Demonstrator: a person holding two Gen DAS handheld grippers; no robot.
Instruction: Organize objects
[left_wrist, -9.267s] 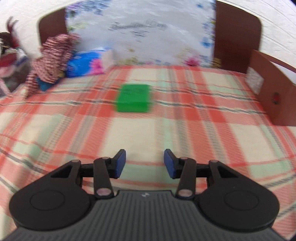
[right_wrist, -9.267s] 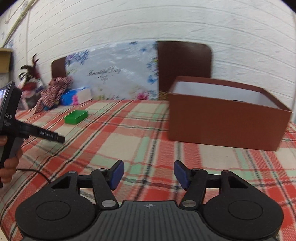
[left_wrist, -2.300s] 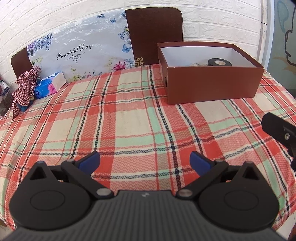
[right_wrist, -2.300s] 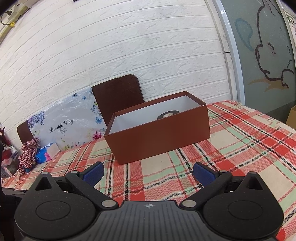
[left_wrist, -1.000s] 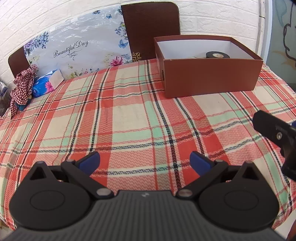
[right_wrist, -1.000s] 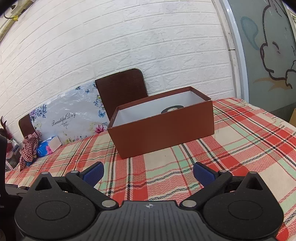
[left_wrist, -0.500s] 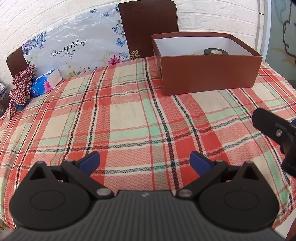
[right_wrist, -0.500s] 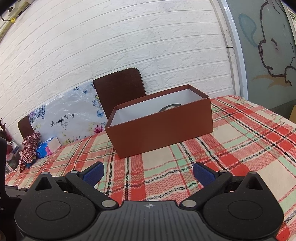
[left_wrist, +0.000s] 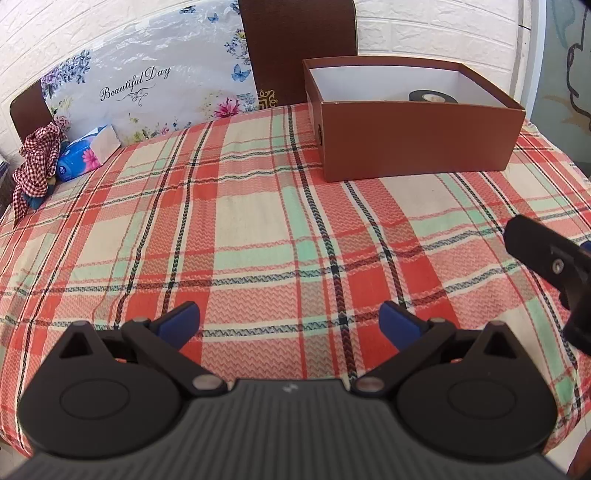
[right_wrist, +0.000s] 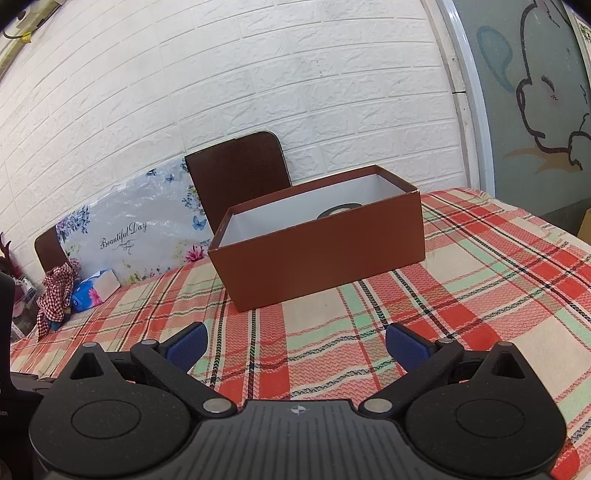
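A brown cardboard box with a white inside stands at the back right of the plaid-covered table. A black tape roll lies inside it; its top also shows in the right wrist view over the box wall. My left gripper is wide open and empty above the table's near part. My right gripper is wide open and empty, facing the box. Part of the right gripper's body shows at the right edge of the left wrist view.
A blue tissue pack and a red checked cloth lie at the table's back left. A flowered board and brown chair backs stand behind the table against a white brick wall.
The green block seen on the table 9.3 s ago is no longer in view. Both grippers have opened wide. Over the last second both views shifted only slightly.
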